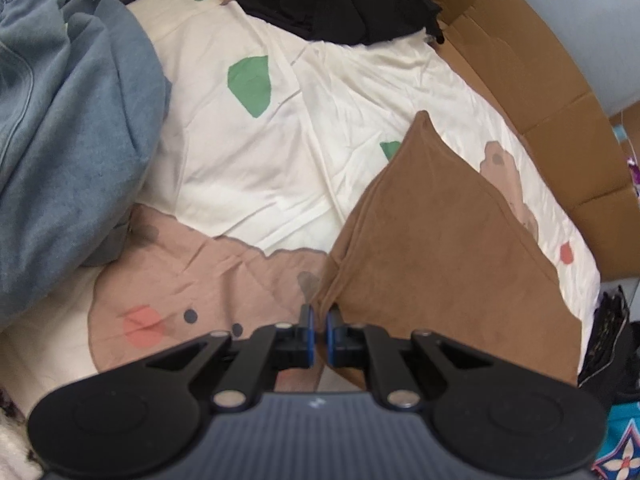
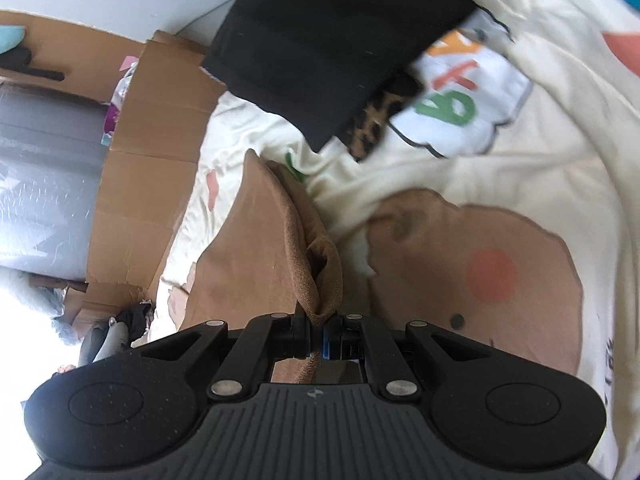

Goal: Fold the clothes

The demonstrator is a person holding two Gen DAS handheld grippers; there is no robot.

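A brown garment lies half lifted on a cream printed bed sheet. In the left wrist view one of its corners runs up to my left gripper, whose jaws are shut on that edge. In the right wrist view the same brown garment is bunched into a fold. That fold passes between the pads of my right gripper, which is shut on it. The garment hangs stretched away from both grippers towards the sheet.
A blue sweatshirt is heaped at the left and a black garment lies at the far end. Flattened cardboard lines the bed's side. A black garment covers a leopard-print piece; plastic-wrapped grey bulk stands beyond.
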